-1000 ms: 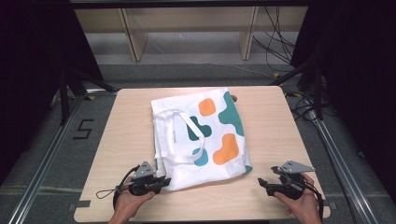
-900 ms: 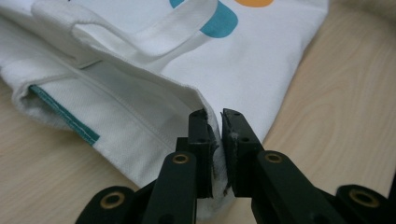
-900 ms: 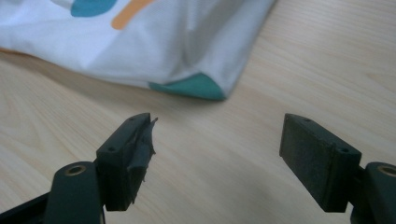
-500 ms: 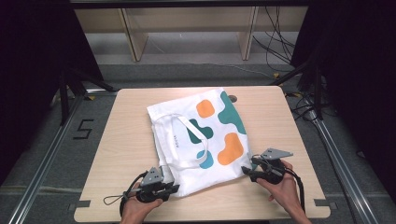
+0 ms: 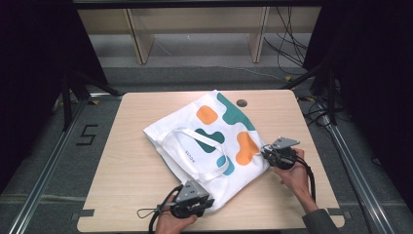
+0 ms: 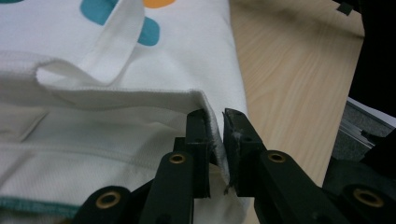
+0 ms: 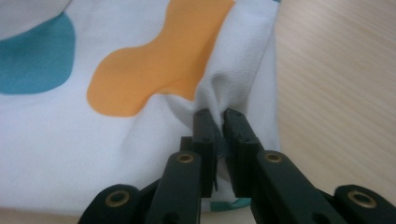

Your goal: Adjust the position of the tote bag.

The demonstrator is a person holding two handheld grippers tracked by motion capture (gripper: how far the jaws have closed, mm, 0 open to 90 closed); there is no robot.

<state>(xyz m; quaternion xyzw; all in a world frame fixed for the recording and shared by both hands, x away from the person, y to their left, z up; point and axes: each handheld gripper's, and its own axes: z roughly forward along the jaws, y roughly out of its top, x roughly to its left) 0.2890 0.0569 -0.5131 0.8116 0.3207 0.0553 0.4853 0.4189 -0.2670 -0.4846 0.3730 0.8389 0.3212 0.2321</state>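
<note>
The tote bag [image 5: 214, 141] on the bench [image 5: 126, 165] is clamped by the left hand-held gripper [image 6: 215, 122] at its hem and by the right hand-held gripper [image 7: 215, 120] at its edge.

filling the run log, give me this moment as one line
left gripper: shut on tote bag hem | right gripper: shut on tote bag edge | bag flat on table

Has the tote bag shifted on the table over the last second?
Yes. The tote bag has turned counterclockwise and slid toward the table's right edge; its top corner now lies beside the round grommet.
</note>
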